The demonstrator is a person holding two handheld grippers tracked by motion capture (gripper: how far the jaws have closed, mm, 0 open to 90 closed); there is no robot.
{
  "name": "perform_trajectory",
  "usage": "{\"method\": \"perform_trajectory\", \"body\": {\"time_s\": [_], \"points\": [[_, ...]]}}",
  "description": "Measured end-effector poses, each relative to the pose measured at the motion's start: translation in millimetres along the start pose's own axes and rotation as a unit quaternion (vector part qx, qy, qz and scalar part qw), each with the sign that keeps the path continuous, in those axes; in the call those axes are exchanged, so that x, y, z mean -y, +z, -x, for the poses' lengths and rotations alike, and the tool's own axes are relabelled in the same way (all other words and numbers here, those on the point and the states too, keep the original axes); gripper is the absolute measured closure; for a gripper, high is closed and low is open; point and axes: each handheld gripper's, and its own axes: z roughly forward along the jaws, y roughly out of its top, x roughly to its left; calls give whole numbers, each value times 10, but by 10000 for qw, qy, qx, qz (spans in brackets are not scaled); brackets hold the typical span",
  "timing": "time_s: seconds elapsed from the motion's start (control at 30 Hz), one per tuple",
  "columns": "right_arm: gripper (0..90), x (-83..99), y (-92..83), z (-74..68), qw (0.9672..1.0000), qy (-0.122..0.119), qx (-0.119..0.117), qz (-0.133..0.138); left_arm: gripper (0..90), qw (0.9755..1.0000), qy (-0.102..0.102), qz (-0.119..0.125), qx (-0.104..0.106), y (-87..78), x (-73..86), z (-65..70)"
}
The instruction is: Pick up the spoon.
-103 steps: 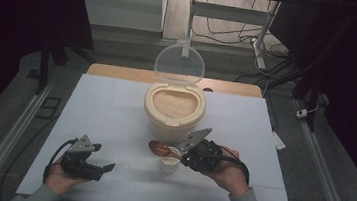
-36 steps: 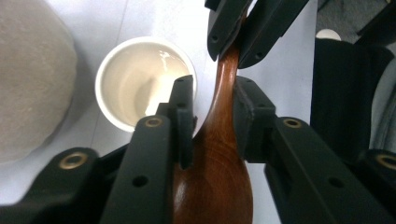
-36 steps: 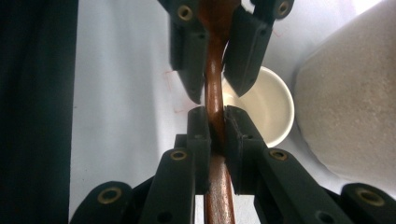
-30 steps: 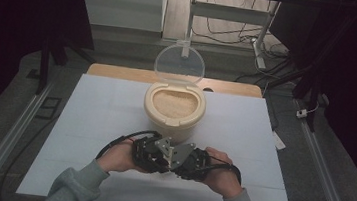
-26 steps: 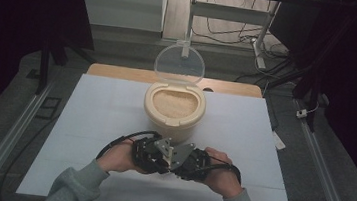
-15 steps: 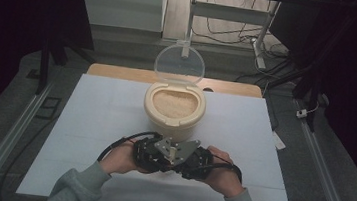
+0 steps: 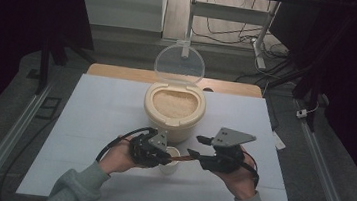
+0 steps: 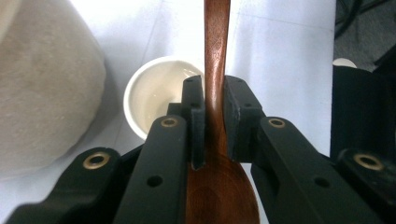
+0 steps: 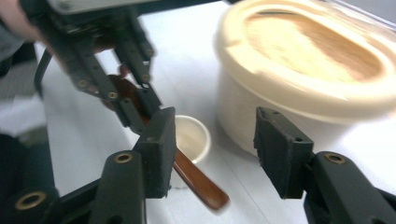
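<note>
Left gripper (image 7: 157,152): jaws clamped on the neck of a dark brown wooden spoon (image 8: 215,79), just above its bowl.
Right gripper (image 9: 212,151): jaws apart, having just been opening; nothing between the pads, the spoon's handle end lying beside its left jaw.
Spoon: held over a small white round cup (image 7: 170,158), handle pointing toward the right gripper.
Cup: on the white table (image 7: 95,107), just beside a cream round lidded-open container of pale grain (image 7: 174,105).
</note>
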Motion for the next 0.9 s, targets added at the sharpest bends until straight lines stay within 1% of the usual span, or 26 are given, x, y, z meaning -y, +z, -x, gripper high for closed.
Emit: {"method": "perform_trajectory", "body": {"time_s": [0.03, 0.07, 0.1, 0.13, 0.17, 0.23, 0.37, 0.4, 0.43, 0.47, 0.63, 0.67, 0.7, 0.83, 0.9], "points": [[470, 0, 0, 0, 10000, 0, 0, 0, 785, 10000, -19, 34, -6, -8, 5, -2], [442, 85, -60, 40, 9996, 251, 112, 64, 785, 9999, -43, 94, -39, -30, 10, -4], [433, 126, -85, 54, 9992, 359, 121, 88, 785, 9999, -43, 94, -39, -30, 10, -4], [433, 126, -85, 54, 9992, 359, 121, 88, 785, 9999, -54, 131, -69, -44, 12, -3], [424, 166, -104, 65, 9988, 455, 123, 114, 785, 9998, -64, 172, -100, -59, 13, -5], [404, 237, -128, 74, 9977, 625, 226, 162, 785, 9995, -98, 267, -152, -84, 17, -11], [387, 340, -128, 112, 9944, 977, 279, 306, 786, 9989, -150, 369, -234, -107, 23, -19], [381, 376, -109, 131, 9924, 1142, 262, 383, 786, 9988, -155, 396, -247, -112, 23, -17], [381, 376, -109, 131, 9924, 1142, 262, 383, 786, 9986, -157, 432, -273, -120, 22, -15], [375, 396, -73, 129, 9907, 1263, 267, 428, 786, 9983, -167, 472, -283, -128, 21, -12], [357, 393, 7, 88, 9906, 1296, 254, 364, 786, 9972, -212, 602, -397, -168, 28, -9], [353, 391, 42, 65, 9895, 1379, 201, 391, 786, 9970, -216, 620, -418, -171, 28, -8], [351, 390, 63, 52, 9889, 1413, 187, 413, 787, 9968, -223, 637, -425, -173, 27, -5], [349, 384, 128, 13, 9883, 1457, 198, 394, 787, 9962, -223, 700, -462, -177, 18, 3], [349, 382, 171, -4, 9870, 1541, 173, 418, 787, 9960, -221, 707, -497, -173, 17, 8]]}}
